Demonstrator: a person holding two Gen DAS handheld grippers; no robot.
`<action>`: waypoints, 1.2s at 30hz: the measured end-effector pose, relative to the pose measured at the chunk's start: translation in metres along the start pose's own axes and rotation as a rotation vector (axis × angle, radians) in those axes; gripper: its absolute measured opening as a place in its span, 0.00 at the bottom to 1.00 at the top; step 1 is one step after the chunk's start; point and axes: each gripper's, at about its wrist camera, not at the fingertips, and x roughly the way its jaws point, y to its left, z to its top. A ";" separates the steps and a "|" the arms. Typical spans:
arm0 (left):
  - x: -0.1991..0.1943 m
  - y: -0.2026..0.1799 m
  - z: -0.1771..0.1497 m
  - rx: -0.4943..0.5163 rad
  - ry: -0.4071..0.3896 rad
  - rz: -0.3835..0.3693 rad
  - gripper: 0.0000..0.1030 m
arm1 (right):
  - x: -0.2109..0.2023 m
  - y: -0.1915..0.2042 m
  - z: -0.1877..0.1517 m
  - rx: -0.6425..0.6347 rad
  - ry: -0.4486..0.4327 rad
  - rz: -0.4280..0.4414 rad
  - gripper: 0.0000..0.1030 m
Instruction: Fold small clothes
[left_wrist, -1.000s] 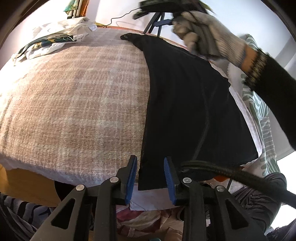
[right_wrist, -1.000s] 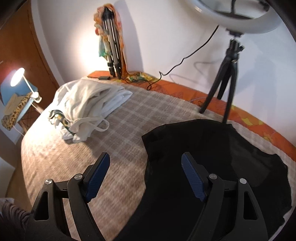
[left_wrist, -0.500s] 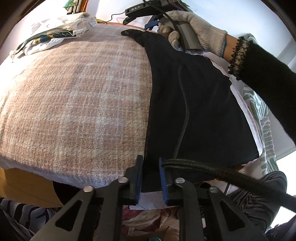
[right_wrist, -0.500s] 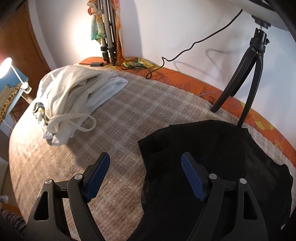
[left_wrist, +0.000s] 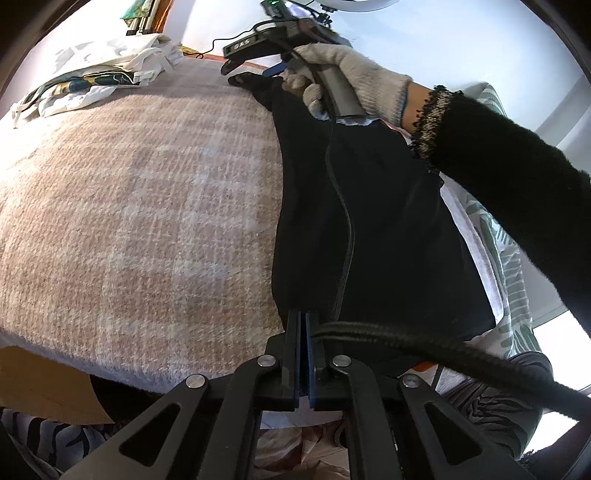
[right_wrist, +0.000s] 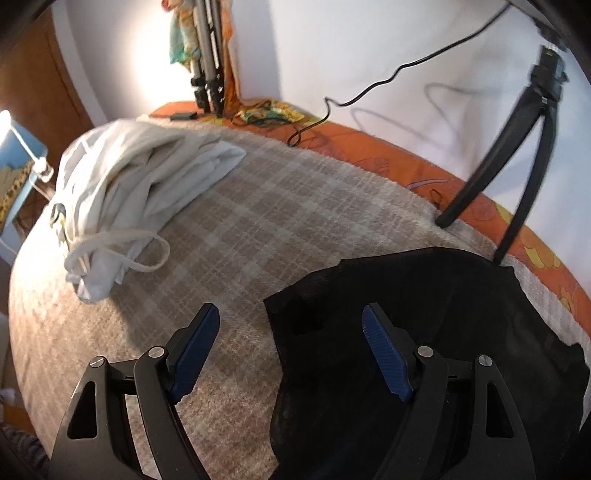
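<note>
L claw (left_wrist: 303, 325) clenched on black garment (left_wrist: 369, 221) hem, long axis running away; R claw (right_wrist: 291, 350) released.

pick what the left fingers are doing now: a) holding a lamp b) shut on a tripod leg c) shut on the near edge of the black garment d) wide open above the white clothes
c: the left gripper is closed on the near hem of the black garment.

A black garment (left_wrist: 369, 221) lies spread flat on a checked blanket (left_wrist: 147, 203). Its fabric is thin and dark. Its near corner overhangs the blanket's edge.
</note>
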 end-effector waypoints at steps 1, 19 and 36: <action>0.000 -0.001 0.000 0.002 0.000 0.000 0.00 | 0.005 0.001 0.001 -0.011 0.012 -0.011 0.77; 0.003 -0.029 0.005 0.093 -0.017 -0.035 0.00 | -0.011 -0.033 -0.004 0.071 -0.031 0.048 0.03; 0.017 -0.080 0.005 0.229 0.004 -0.088 0.00 | -0.074 -0.117 -0.036 0.249 -0.183 0.083 0.03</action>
